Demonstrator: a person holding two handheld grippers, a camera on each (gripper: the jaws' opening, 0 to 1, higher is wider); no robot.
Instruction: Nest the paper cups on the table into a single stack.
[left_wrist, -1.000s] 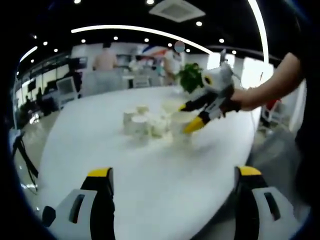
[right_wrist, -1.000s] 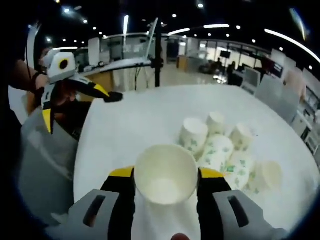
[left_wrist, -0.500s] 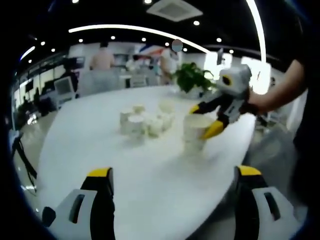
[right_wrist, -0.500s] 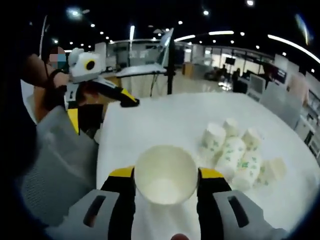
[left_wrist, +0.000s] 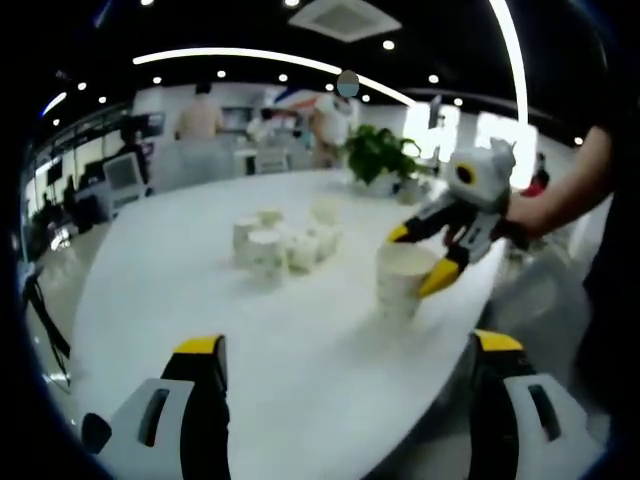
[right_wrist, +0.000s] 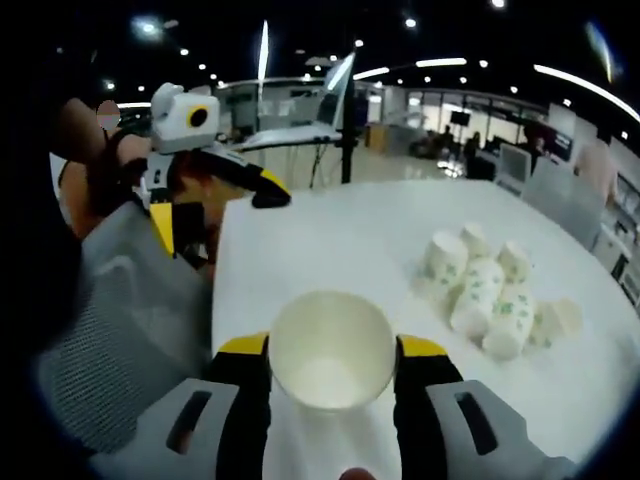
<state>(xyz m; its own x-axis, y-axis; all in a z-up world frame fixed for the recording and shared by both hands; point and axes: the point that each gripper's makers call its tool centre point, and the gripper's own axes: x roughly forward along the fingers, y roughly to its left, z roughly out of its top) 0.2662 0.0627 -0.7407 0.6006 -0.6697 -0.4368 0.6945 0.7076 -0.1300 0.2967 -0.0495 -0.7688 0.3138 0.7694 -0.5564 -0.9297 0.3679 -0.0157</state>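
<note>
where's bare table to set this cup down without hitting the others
Bare white table lies between the left gripper and the held cup in the right gripper, and left of the cup pile. Crowded only around that pile.

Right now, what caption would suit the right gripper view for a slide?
Right gripper grips an upright paper cup; loose cups clustered on the white table.

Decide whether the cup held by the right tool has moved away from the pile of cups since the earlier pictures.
Yes. In the left gripper view, the cup in the right tool has moved away from the pile of cups, nearer the table edge.
</note>
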